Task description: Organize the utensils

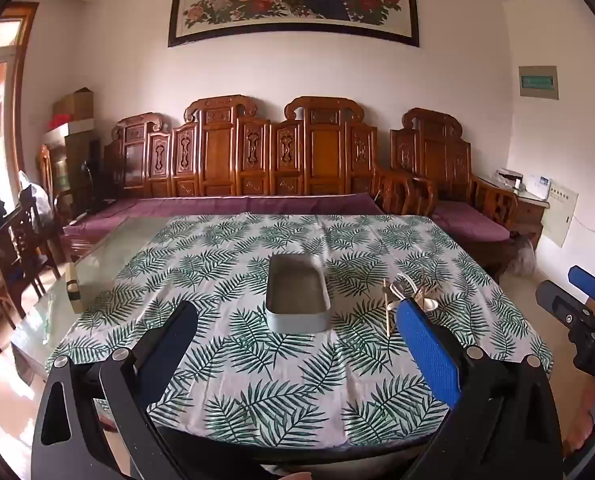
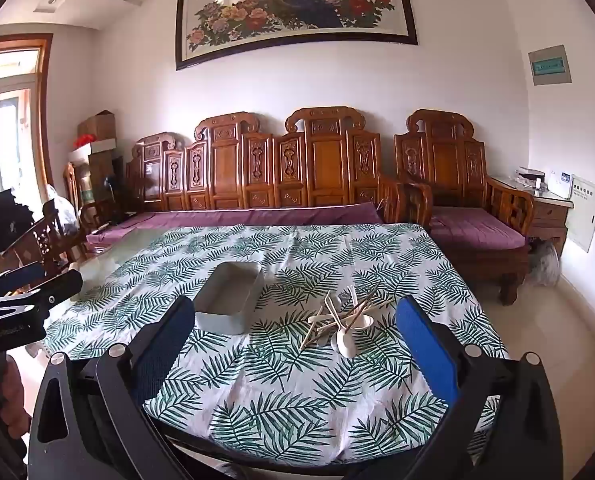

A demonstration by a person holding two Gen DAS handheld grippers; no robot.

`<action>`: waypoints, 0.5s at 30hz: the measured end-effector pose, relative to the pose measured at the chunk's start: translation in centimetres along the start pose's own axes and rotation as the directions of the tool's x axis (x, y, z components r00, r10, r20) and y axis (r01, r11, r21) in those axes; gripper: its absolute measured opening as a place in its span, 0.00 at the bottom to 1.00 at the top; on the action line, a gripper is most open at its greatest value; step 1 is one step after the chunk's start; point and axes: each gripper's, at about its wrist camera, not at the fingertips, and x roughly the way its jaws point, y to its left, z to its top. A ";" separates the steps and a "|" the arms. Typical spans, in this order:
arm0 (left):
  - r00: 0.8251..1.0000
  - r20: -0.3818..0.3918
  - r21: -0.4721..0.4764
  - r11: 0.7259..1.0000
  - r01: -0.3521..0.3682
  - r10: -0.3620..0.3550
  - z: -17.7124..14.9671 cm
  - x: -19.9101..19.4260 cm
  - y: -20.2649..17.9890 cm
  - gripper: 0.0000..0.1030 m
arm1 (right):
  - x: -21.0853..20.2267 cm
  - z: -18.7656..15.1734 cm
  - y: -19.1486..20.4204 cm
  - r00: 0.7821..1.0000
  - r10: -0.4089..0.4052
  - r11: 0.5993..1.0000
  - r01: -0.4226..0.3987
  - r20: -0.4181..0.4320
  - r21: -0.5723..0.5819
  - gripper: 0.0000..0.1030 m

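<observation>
From the left wrist, the left gripper (image 1: 297,332) gapes empty before the tray (image 1: 297,300), while from the right wrist the spread right gripper (image 2: 293,328) faces the utensils (image 2: 341,320) at one o'clock, a crisscrossed pile likely to scatter if pinched carelessly.

Bare tablecloth (image 2: 257,380) lies before the tray (image 2: 229,300) and tangled utensil pile (image 2: 341,320).

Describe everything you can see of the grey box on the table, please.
The grey box is a long rectangular container with rounded corners, open at the top and empty. It looks like metal or plastic. It lies flat on the leaf-print tablecloth, left of the pile of utensils, apart from it. Nothing touches it.
</observation>
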 end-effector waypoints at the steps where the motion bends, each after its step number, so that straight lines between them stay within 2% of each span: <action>1: 1.000 -0.003 0.000 1.000 -0.001 0.001 0.0 0.0 0.0 0.94 | 0.0 0.0 0.0 1.000 0.001 1.000 -0.001 -0.001 0.002 0.98; 15: 1.000 0.011 0.007 1.000 0.001 -0.001 0.1 -0.5 -0.4 0.94 | -0.1 0.1 -0.1 1.000 0.003 1.000 -0.003 -0.003 0.006 0.98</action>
